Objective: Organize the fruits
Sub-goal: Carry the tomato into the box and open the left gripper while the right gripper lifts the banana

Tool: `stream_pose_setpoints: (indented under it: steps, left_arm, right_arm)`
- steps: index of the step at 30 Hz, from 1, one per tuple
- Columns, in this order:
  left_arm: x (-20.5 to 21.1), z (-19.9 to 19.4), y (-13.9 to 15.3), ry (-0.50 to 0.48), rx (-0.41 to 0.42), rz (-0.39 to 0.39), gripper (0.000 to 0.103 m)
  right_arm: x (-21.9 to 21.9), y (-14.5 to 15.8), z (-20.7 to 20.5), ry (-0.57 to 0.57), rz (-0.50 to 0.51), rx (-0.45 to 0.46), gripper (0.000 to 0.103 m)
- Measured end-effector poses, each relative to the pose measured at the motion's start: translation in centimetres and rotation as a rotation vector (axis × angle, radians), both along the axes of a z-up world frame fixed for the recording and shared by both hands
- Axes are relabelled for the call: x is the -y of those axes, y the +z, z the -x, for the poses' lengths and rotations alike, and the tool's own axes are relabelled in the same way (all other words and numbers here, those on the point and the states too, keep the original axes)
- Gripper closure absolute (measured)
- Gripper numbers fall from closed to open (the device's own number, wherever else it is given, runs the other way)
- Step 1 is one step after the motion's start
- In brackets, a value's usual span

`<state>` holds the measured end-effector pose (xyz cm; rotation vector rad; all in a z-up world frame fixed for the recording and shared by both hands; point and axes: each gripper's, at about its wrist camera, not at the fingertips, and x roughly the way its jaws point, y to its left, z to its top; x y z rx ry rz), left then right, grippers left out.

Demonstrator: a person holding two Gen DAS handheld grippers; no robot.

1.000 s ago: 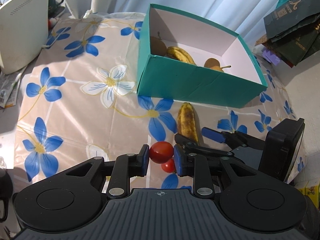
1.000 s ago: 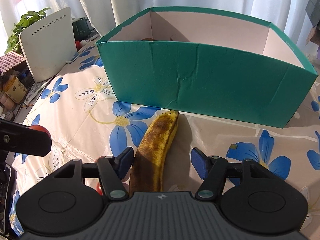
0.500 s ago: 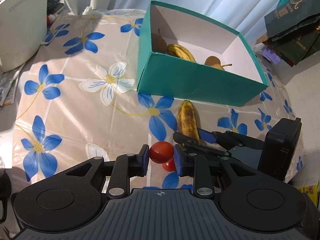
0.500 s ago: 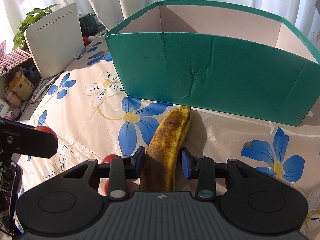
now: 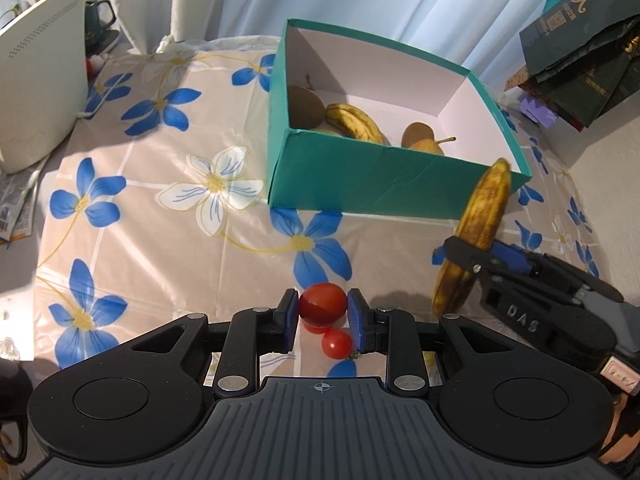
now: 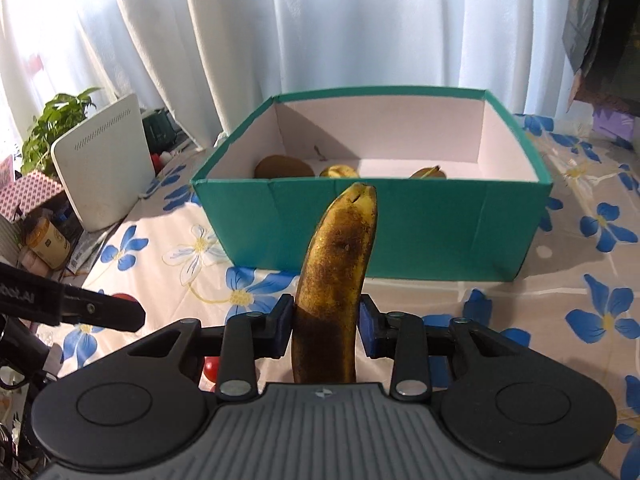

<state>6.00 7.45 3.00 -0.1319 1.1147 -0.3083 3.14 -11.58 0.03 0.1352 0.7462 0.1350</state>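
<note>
My left gripper (image 5: 322, 315) is shut on a red tomato (image 5: 322, 304), held above the flowered tablecloth. A smaller tomato (image 5: 337, 344) lies on the cloth below it. My right gripper (image 6: 326, 324) is shut on a brown-spotted banana (image 6: 336, 276), lifted off the table in front of the teal box (image 6: 400, 232); it also shows in the left wrist view (image 5: 476, 236). The box (image 5: 360, 180) holds a banana (image 5: 354, 122), a pear (image 5: 422, 140) and a brown fruit (image 5: 304, 106).
A white router-like device (image 5: 36, 92) stands at the left table edge, with a dark mug (image 5: 98, 16) behind it. Dark paper bags (image 5: 580, 56) lie at the far right. A potted plant (image 6: 52, 128) and jars (image 6: 48, 240) sit left of the table.
My right gripper closed on the banana and lifted it off the cloth, up and to the right. My left gripper kept its hold on the tomato and rose a little.
</note>
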Motion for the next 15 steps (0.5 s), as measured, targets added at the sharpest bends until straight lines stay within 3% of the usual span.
stream_pose_setpoints:
  steps: [9,15]
  left_arm:
    - [4.2,-2.4,2.0,-0.085,0.067,-0.027,0.073]
    - [8.2,-6.6,2.5,-0.087,0.173,-0.118,0.073]
  right_arm:
    - [3.8,3.6,1.0,-0.127,-0.01,0.128,0.071]
    - [5.2,4.8,2.6,-0.169,-0.02,0.176,0.071]
